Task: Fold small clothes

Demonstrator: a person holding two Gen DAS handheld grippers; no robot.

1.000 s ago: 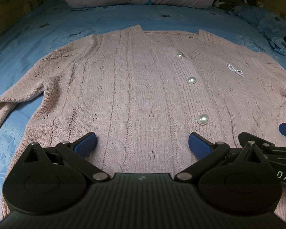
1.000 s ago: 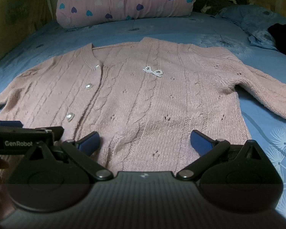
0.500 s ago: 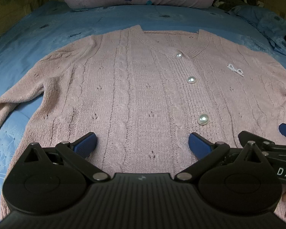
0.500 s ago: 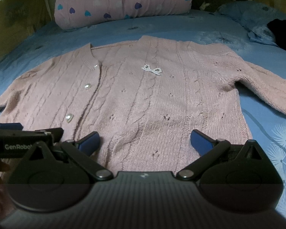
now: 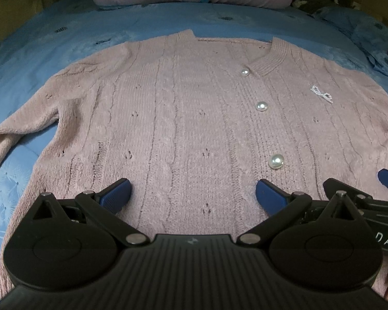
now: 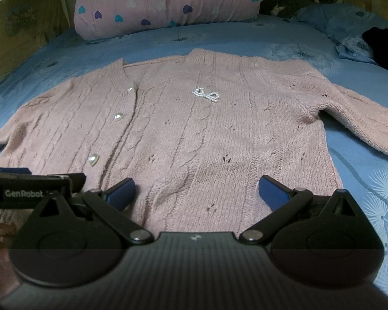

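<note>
A pink knit cardigan (image 5: pixel 188 118) with pearl buttons and a small bead bow lies flat, face up, on the blue bed sheet (image 5: pixel 64 41), sleeves spread to both sides. It also shows in the right wrist view (image 6: pixel 209 139). My left gripper (image 5: pixel 193 193) is open and empty, hovering over the hem on the left half. My right gripper (image 6: pixel 196 192) is open and empty over the hem on the right half. Each gripper's side shows at the edge of the other's view.
A pink rolled quilt with hearts (image 6: pixel 168 2) lies at the head of the bed. Crumpled blue bedding (image 6: pixel 349 33) and a dark garment (image 6: pixel 382 46) sit at the far right. A wooden wall runs along the left side.
The right wrist view has tilted slightly, shifting the cardigan a little in frame. The left gripper has hardly moved. Both grippers stay open.
</note>
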